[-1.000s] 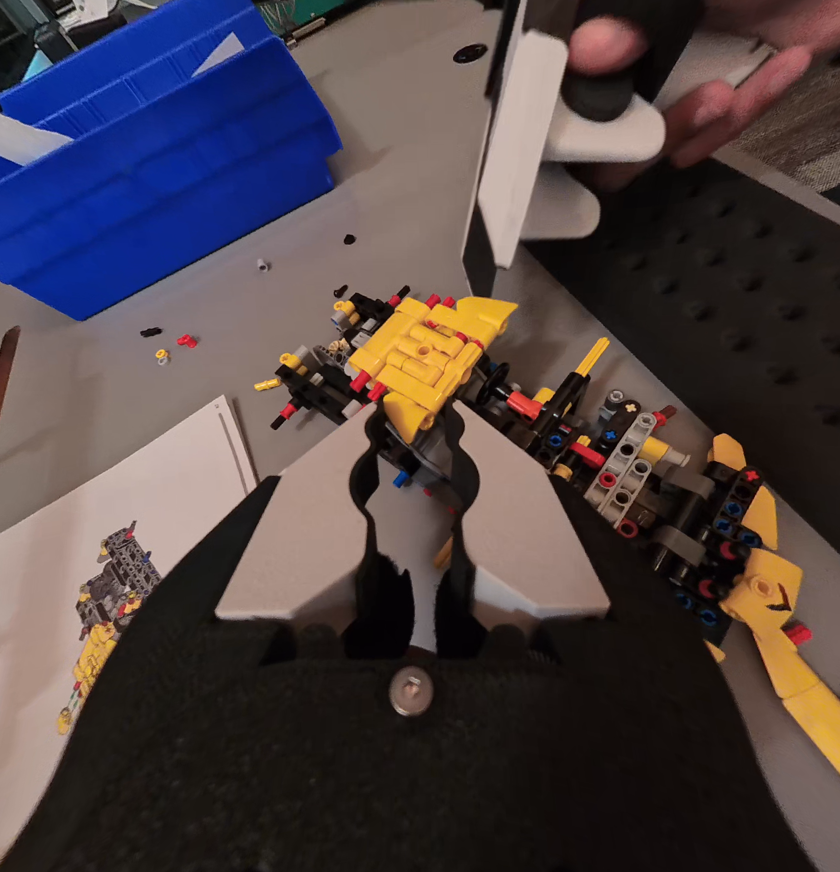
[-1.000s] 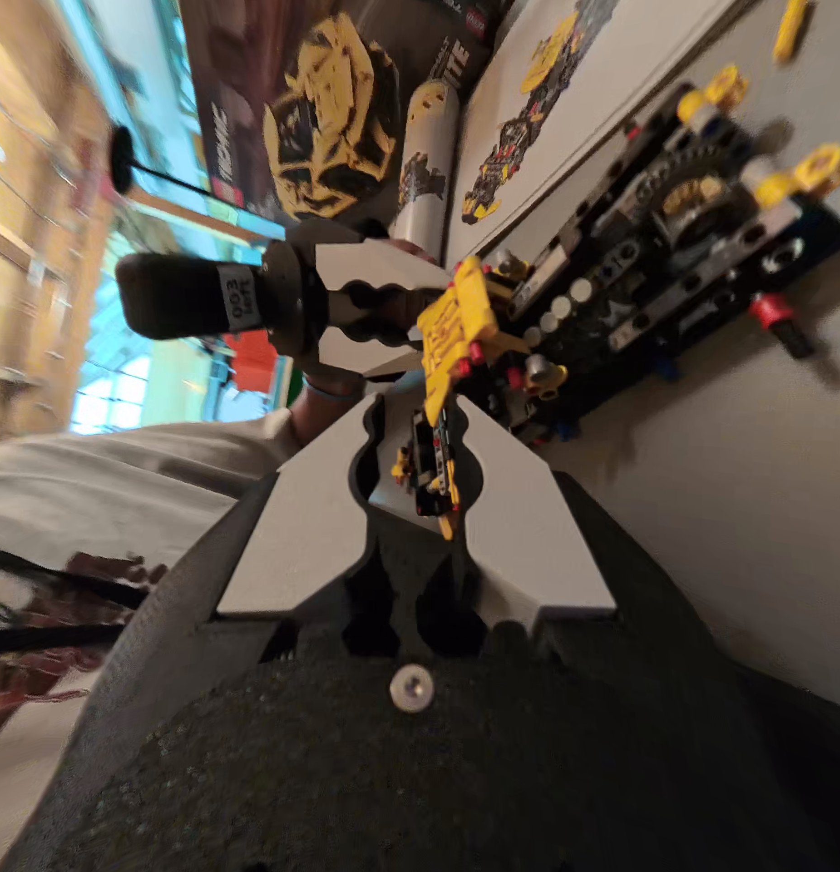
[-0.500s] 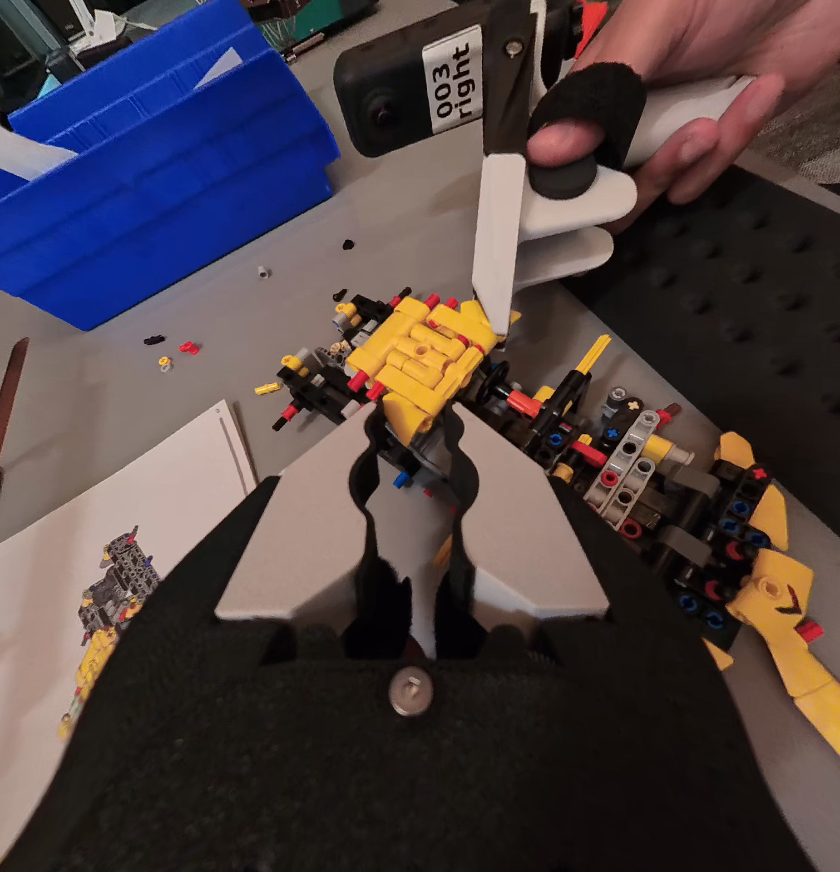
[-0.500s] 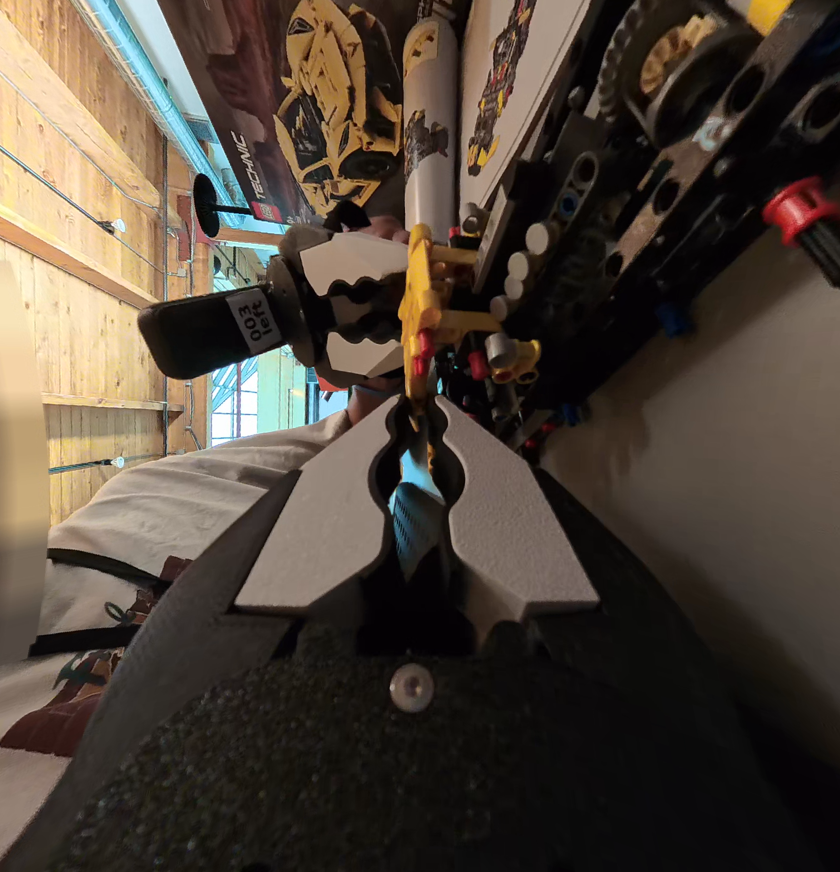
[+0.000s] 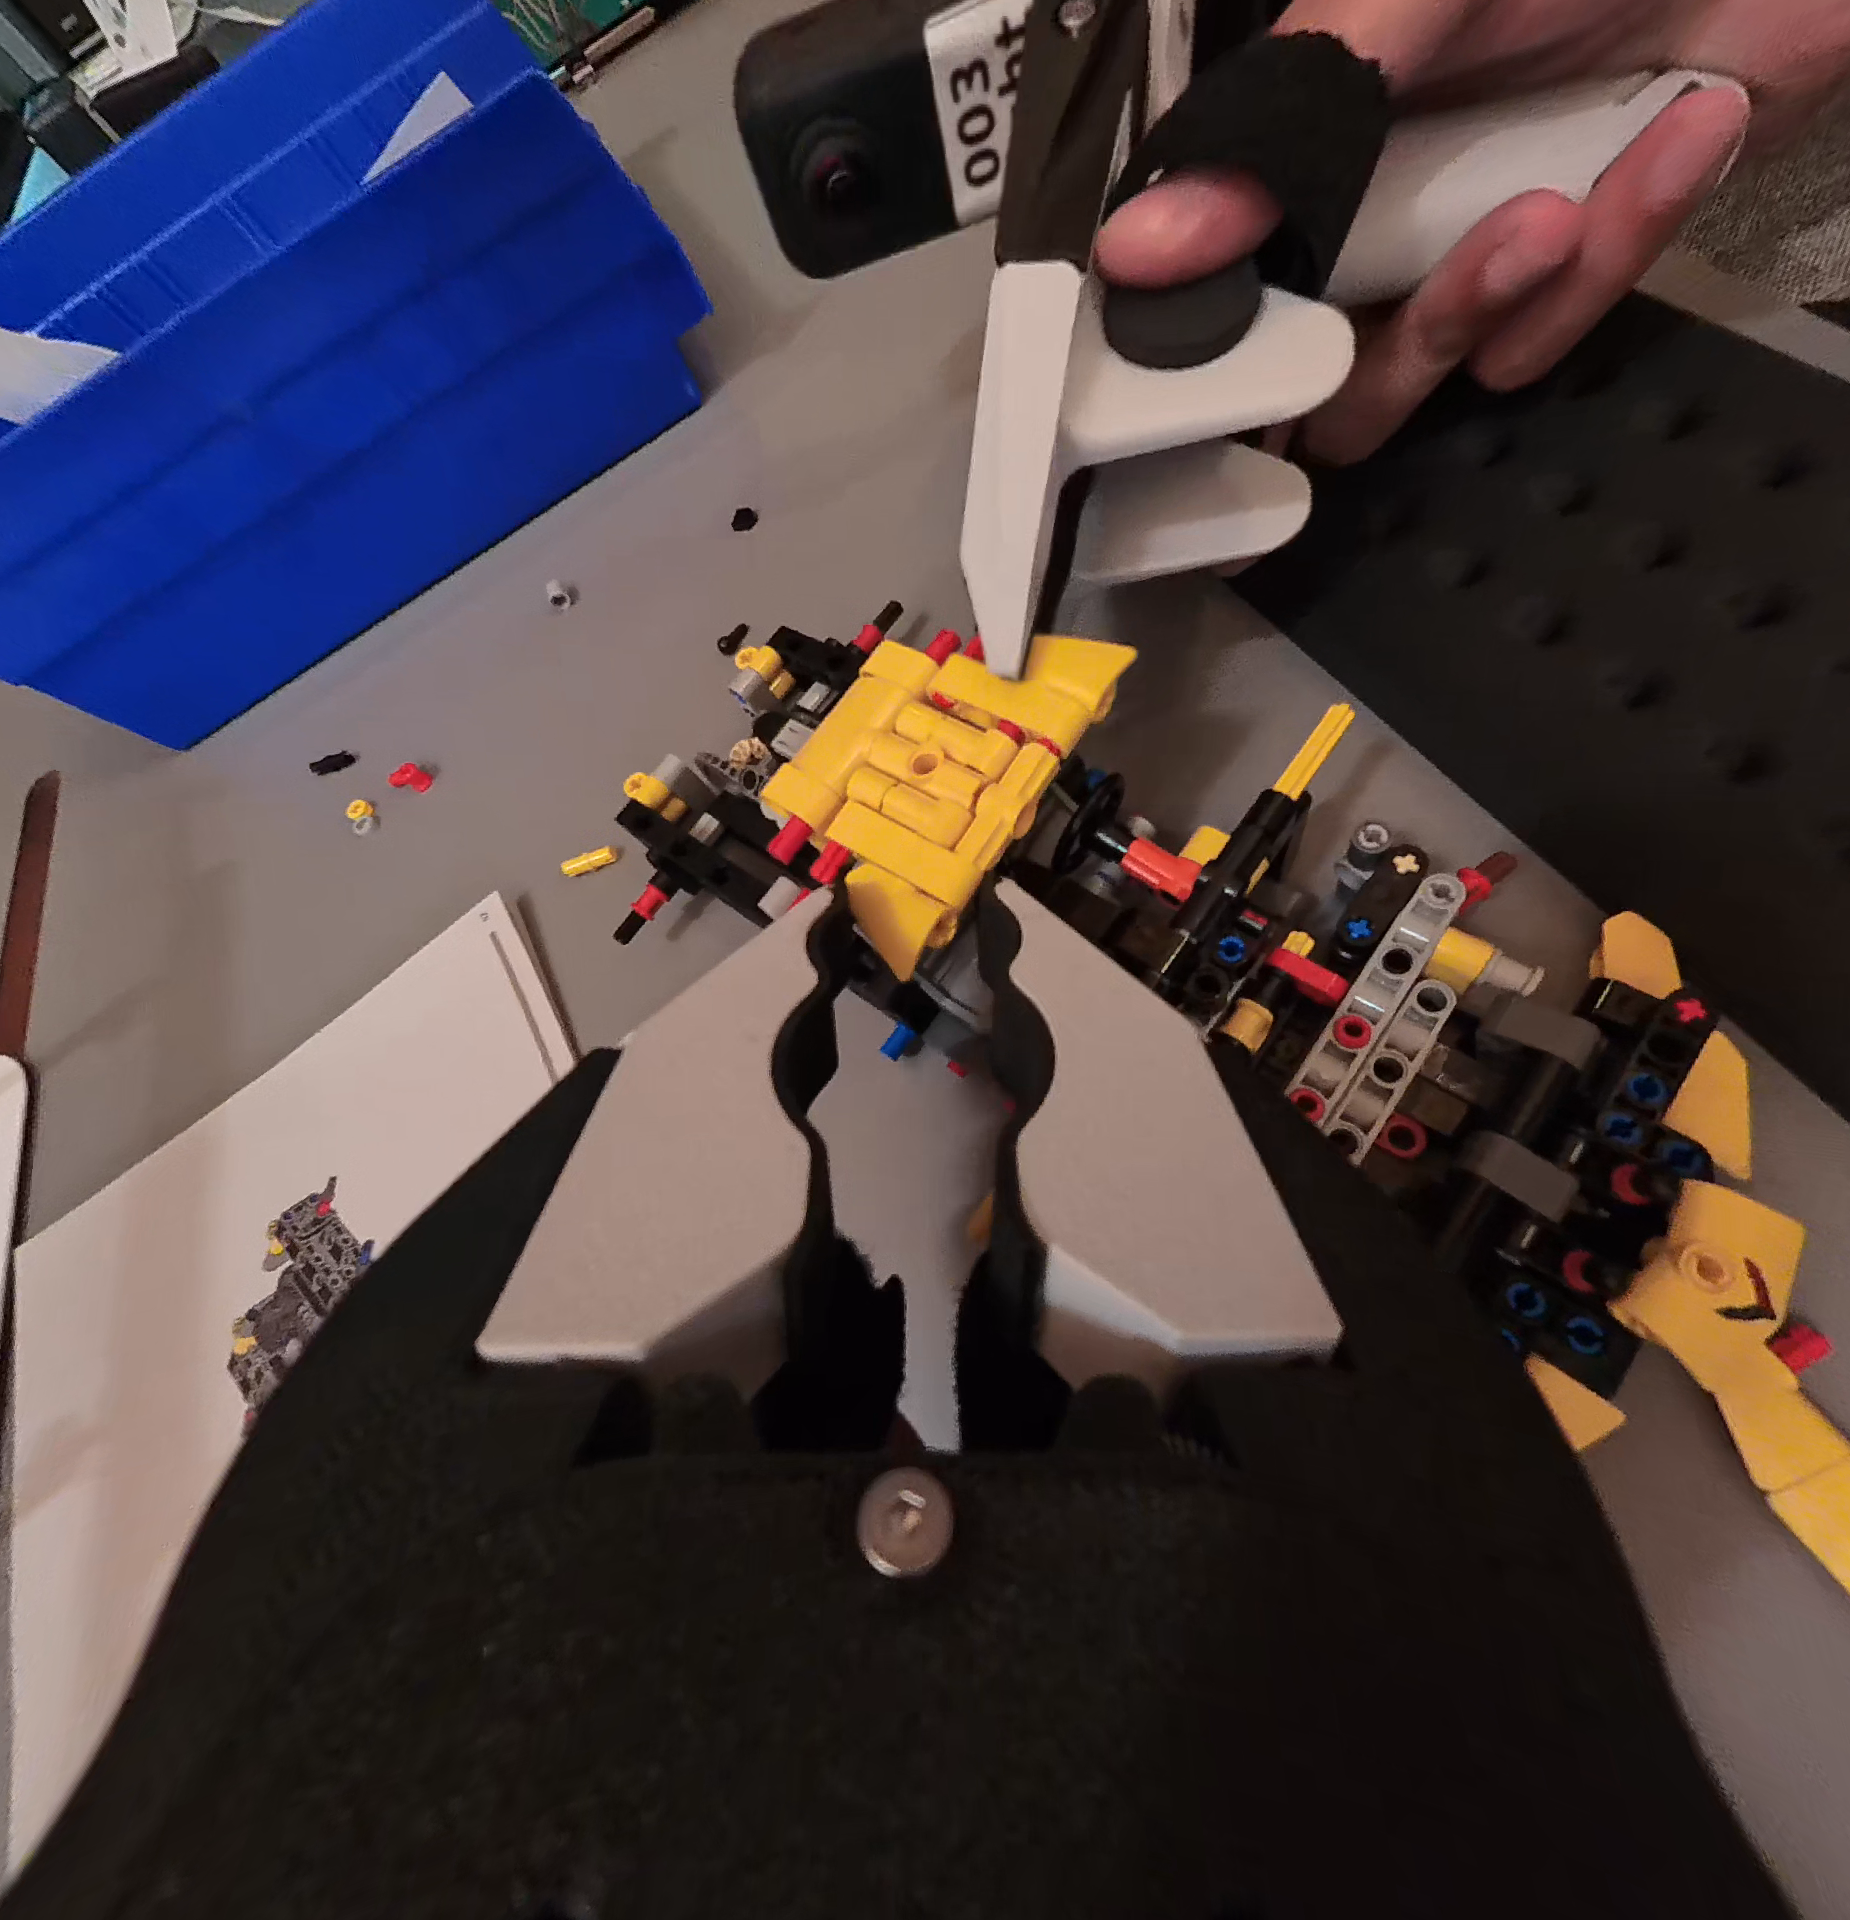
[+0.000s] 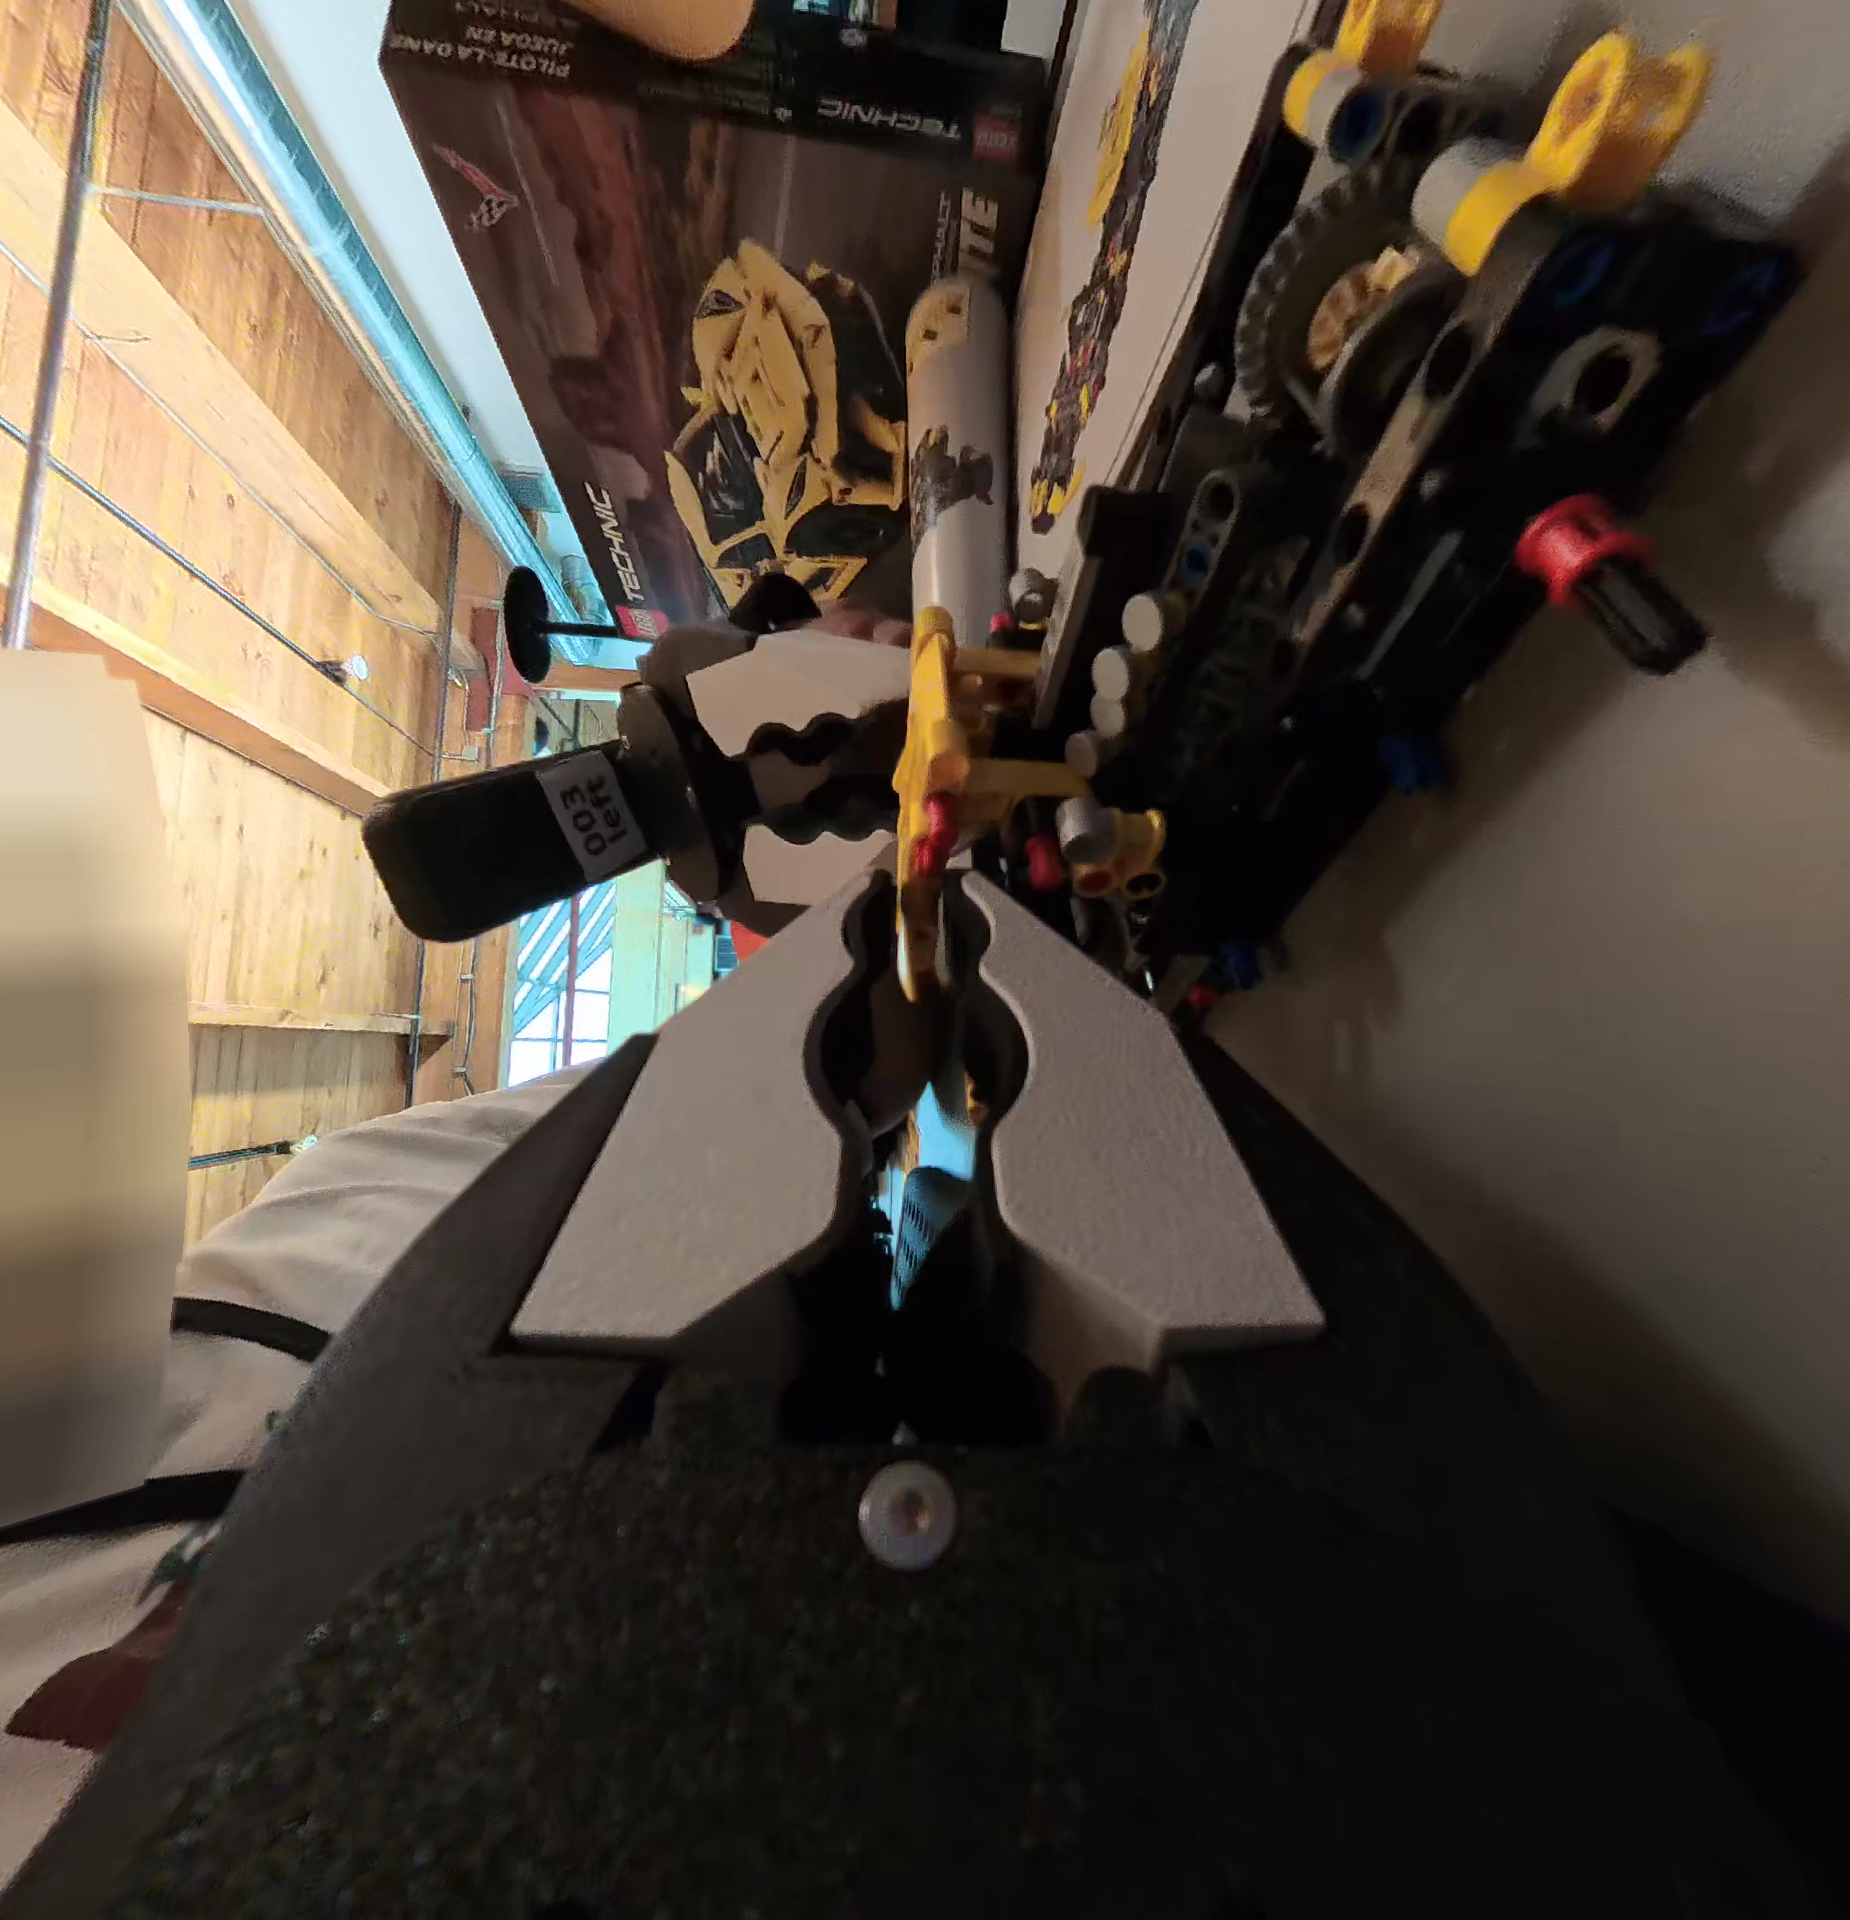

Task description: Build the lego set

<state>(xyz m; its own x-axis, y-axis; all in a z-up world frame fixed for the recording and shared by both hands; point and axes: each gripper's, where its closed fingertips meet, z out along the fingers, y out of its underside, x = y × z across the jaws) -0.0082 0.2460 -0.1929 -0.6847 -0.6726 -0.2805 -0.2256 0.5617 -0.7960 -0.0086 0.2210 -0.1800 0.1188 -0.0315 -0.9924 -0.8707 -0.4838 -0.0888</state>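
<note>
Both claws clamped on the yellow panel of the lego car at frame centre

The yellow panel [image 5: 931,790] sits atop the black lego chassis [image 5: 1368,1039] lying on the grey table [image 5: 848,488]; the left claw [image 5: 905,925] grips the panel's near corner, fingers close together around it; the right claw [image 5: 1004,649], held by a hand [image 5: 1503,208] at upper right, pinches the far edge, seen edge-on between its fingers in the right wrist view [image 6: 916,914]; blue bins [image 5: 308,364] upper left; instruction booklet [image 5: 277,1195] lower left; loose small pieces [image 5: 381,790] between them.

A workshop: grey bench [image 5: 859,436], blue parts bins [image 5: 308,343], black pegboard mat [image 5: 1627,582], bare timber walls [image 6: 225,436].
</note>
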